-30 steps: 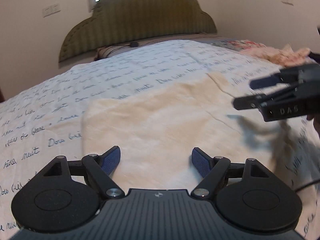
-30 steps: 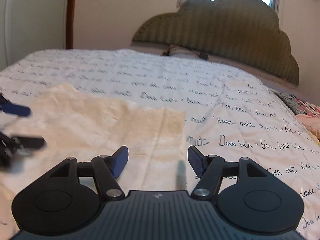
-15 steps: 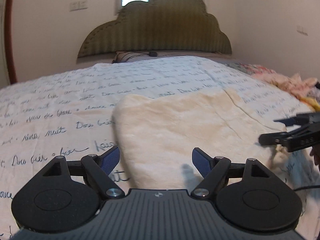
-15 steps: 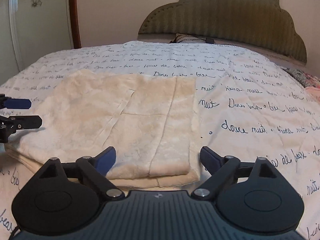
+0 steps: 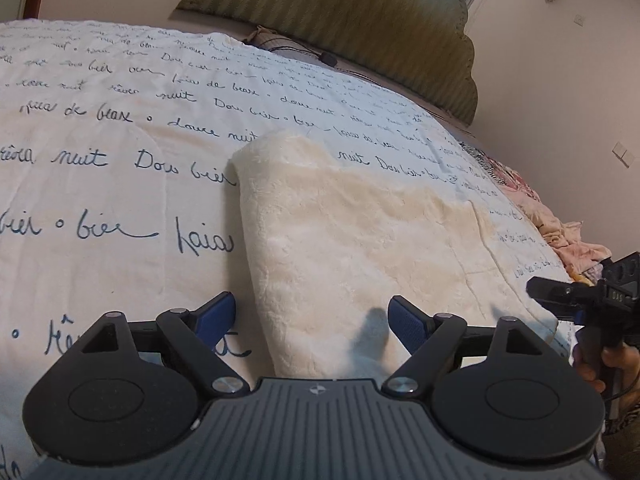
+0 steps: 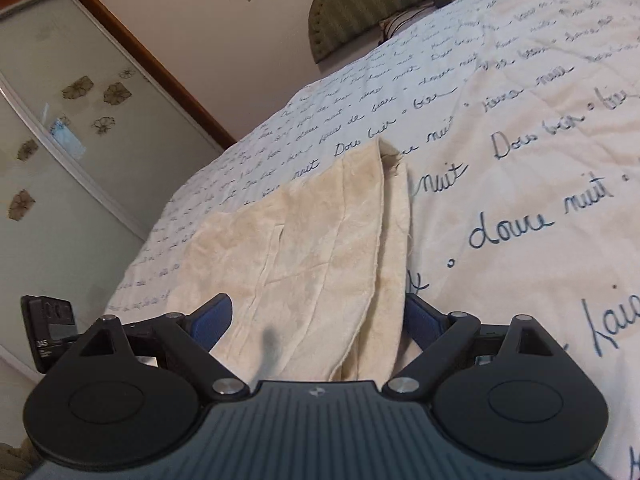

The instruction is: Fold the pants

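Both grippers have swung in low toward the near edge of the cream pants (image 5: 360, 240) since a second ago, each camera now rolled so the bed tilts across its view. The left gripper (image 5: 312, 316), its jaws opening, straddles the garment's near-left corner: one blue pad (image 5: 216, 314) sits over the printed bedspread (image 5: 100, 128) just outside the edge, the other over the cloth, neither pressing. The right gripper (image 6: 316, 320) stands spread wide, with the pants' layered right-hand edge running up between its pads, the fabric not pinched. The pants lie directly ahead of both tools, already doubled into a flat, roughly rectangular panel; stacked layers show along the edge by the right gripper. The step in hand appears to be lining up on the two near corners for a further fold. That next move would likely call for each pair of jaws to close on all the layers at its corner, then lift and carry the near end away toward the padded green headboard (image 5: 360, 12), keeping the edges matched. The cloth looks plush and fleecy from the left, thinner with creases and a raised seam from the right; soft and limp, it may well sag or slip apart if only the top layer is caught.
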### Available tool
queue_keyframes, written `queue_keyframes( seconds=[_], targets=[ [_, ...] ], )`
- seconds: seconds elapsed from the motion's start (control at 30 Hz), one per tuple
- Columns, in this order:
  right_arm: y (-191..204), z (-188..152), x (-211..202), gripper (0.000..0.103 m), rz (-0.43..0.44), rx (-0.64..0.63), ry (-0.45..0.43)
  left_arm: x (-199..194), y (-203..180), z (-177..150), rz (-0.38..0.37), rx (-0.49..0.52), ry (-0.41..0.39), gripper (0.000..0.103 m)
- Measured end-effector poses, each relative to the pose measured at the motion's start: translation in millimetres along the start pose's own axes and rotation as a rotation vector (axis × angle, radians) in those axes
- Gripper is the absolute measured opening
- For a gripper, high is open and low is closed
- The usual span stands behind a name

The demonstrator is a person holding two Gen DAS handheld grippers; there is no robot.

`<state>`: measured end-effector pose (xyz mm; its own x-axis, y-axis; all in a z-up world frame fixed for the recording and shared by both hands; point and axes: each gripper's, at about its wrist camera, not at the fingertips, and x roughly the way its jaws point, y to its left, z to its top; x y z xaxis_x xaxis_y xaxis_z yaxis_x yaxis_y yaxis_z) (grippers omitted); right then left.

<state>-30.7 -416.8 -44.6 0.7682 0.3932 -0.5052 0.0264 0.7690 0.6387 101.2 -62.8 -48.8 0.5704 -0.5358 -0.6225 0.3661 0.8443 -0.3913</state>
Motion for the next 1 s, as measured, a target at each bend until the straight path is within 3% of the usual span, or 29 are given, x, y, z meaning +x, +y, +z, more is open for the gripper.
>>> queue_keyframes(
  seconds=[0.13,0.23,0.27,0.3,0.4,0.47,0.57,0.77,1.0],
  targets=[
    [-3,7,14,0.093,0.054,-0.002,0.029,11,0,7,-0.039,-0.038,0.01,0.087],
    [-8,13,24,0.091,-0.003,-0.015,0.029,21,-4,11,-0.064,-0.043,0.025,0.087],
    [-10,14,26,0.092,0.018,-0.001,0.026,23,-6,11,-0.064,-0.041,0.028,0.086],
    [-10,15,26,0.085,0.025,0.011,0.025,23,-8,10,-0.062,-0.035,0.027,0.084],
    [0,11,20,0.05,0.022,-0.017,0.024,19,-14,8,-0.017,0.005,-0.001,0.057],
    [5,7,15,0.035,-0.004,-0.035,0.013,13,-18,7,-0.002,0.027,-0.032,0.029],
    [8,6,12,0.029,-0.016,-0.007,-0.017,2,-27,7,0.011,0.076,-0.086,0.013],
    [59,11,0,0.021,-0.024,-0.114,-0.084,-28,-38,14,0.012,0.157,-0.18,0.012],
    [112,39,35,0.022,0.022,-0.264,-0.1,-63,-13,54,0.151,0.219,-0.303,0.013]
  ],
)
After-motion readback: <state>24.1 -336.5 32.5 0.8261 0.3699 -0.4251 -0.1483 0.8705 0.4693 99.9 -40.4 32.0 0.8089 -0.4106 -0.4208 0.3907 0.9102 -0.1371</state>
